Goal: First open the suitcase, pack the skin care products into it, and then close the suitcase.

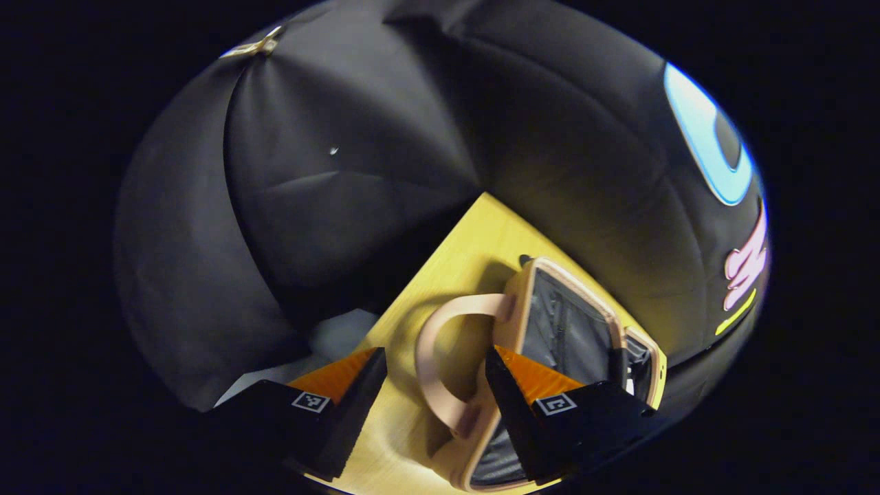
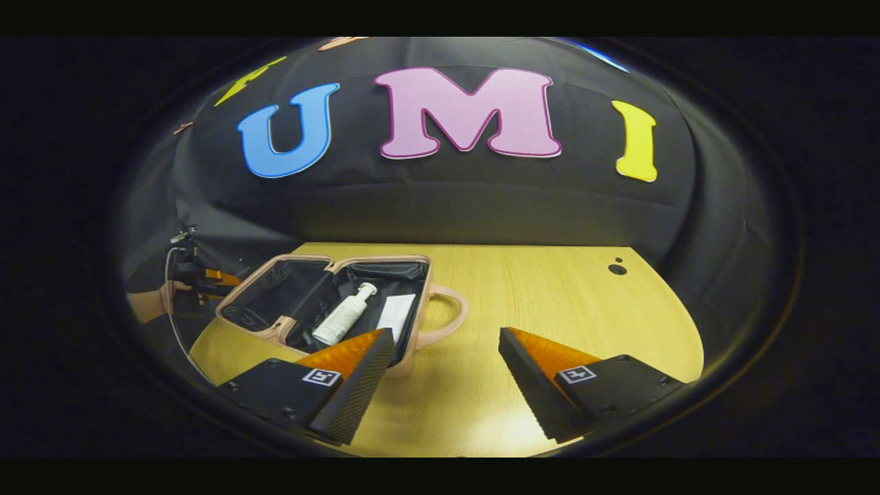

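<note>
Here, in the right gripper view, the left hand-held gripper [image 2: 206, 278] is hanging at the far left edge of the frame, just beside the open lid of the pale pink hard-shell suitcase [image 2: 258, 328]; I cannot tell its opening there. Inside the case, a white pump bottle [image 2: 344, 315] and a flat white packet [image 2: 397, 315] are lying with their long axes running toward the hinge. Further right, the right hand-held gripper [image 2: 445, 381] is hovering wide open and empty over the yellow wooden counter [image 2: 550, 295], the case lying to its lower left. In the left gripper view, the left hand-held gripper's [image 1: 434, 395] fingers are standing wide around the case's looped handle [image 1: 440, 357], not pressing it. The left one is seemingly nearer for closing the lid.
</note>
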`<state>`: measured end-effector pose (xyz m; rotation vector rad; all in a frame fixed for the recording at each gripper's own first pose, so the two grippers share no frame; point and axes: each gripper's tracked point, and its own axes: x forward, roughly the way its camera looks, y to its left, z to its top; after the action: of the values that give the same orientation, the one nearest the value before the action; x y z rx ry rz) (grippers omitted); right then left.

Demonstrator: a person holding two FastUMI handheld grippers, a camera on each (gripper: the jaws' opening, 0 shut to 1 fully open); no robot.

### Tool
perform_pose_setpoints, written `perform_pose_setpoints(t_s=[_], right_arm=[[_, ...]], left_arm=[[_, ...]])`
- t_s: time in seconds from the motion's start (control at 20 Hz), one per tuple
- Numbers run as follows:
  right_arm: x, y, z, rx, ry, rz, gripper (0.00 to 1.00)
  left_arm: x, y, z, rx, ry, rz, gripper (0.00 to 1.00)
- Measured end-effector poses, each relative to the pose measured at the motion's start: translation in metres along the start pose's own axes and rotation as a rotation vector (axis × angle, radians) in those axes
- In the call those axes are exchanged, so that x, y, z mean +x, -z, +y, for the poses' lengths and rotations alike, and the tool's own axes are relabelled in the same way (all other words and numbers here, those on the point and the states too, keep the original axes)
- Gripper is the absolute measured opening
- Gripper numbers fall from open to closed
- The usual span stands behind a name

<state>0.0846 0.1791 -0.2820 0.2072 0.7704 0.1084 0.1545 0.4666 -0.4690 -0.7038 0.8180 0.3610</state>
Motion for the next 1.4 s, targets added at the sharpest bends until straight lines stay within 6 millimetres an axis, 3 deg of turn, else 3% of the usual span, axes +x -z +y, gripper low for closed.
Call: perform_pose_setpoints(t_s=[0.15, 0.2, 0.3, 0.35, 0.4, 0.45, 0.7, 0.85, 1.05, 1.25, 1.4], right_arm=[[-0.005, -0.002, -0.003, 0.008, 0.005, -0.009, 0.98], [-0.006, -0.002, -0.006, 0.006, 0.011, -0.008, 0.98], [-0.007, 0.000, -0.013, 0.002, 0.024, -0.009, 0.98], [-0.007, 0.002, -0.015, 0.002, 0.030, -0.008, 0.98], [-0.007, 0.004, -0.016, 0.006, 0.033, -0.005, 0.98], [-0.008, 0.005, -0.017, 0.013, 0.034, -0.002, 0.98], [-0.009, 0.008, -0.021, 0.021, 0.031, 0.005, 0.98], [-0.011, 0.001, -0.026, 0.008, 0.030, -0.006, 0.98], [-0.015, -0.005, -0.036, 0.021, 0.026, -0.010, 0.98], [-0.021, -0.009, -0.047, 0.044, 0.022, 0.000, 0.98], [-0.028, -0.021, -0.056, 0.033, 0.021, -0.023, 0.98]], left_arm=[[0.016, -0.002, 0.001, -0.004, 0.002, 0.018, 0.90], [0.020, -0.003, 0.000, -0.010, 0.007, 0.028, 0.80], [0.025, -0.001, -0.003, -0.048, 0.024, 0.074, 0.72], [0.027, 0.008, -0.004, -0.085, 0.013, 0.126, 0.59], [0.028, -0.003, -0.005, -0.106, 0.016, 0.094, 0.41], [0.028, 0.002, -0.003, -0.117, 0.026, 0.115, 0.23], [0.015, -0.011, -0.013, -0.099, 0.037, 0.026, 0.13], [-0.017, -0.029, -0.034, 0.044, 0.030, -0.033, 0.08], [-0.064, -0.050, -0.086, 0.197, 0.028, -0.091, 0.06], [-0.133, -0.076, -0.138, 0.262, 0.085, -0.138, 0.06], [-0.179, -0.077, -0.185, 0.321, 0.128, -0.164, 0.06]])
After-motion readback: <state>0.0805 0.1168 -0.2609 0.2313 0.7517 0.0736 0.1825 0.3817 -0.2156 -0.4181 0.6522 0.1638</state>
